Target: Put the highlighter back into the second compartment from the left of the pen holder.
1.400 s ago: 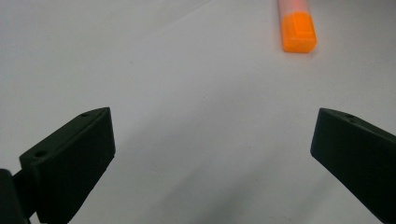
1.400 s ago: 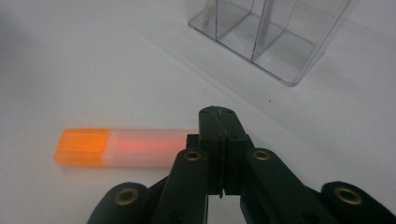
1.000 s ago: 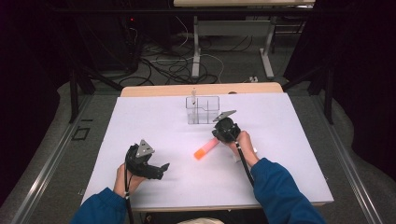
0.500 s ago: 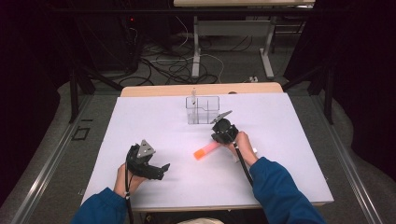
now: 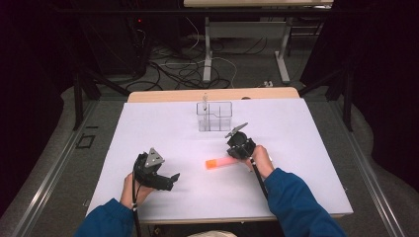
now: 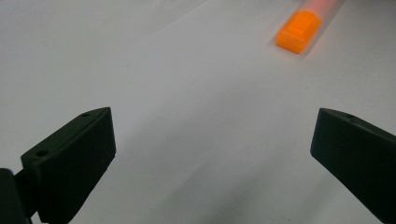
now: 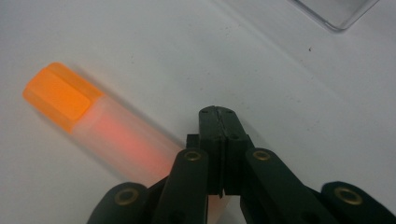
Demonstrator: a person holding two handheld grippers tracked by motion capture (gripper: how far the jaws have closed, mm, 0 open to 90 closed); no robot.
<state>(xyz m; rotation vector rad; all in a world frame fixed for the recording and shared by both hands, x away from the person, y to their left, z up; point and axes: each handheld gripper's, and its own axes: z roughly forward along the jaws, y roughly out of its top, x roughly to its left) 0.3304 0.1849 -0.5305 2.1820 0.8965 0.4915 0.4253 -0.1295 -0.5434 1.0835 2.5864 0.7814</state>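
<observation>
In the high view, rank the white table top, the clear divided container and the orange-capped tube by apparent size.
1. white table top, by far the largest.
2. clear divided container.
3. orange-capped tube, partly hidden under the right gripper.

Left hand-held gripper [image 5: 170, 178] low, jaws wide apart; right hand-held gripper [image 7: 218, 112] jaws pressed together.

Ahead of you the white table [image 5: 306, 128] carries a clear plastic box [image 5: 214, 116] with inner dividers near its far edge, and a thin stick [image 5: 205, 100] stands upright in its left compartment. Beyond the table, black cables [image 5: 188, 74] sprawl on the floor between grey desk legs [image 5: 208, 54].
</observation>
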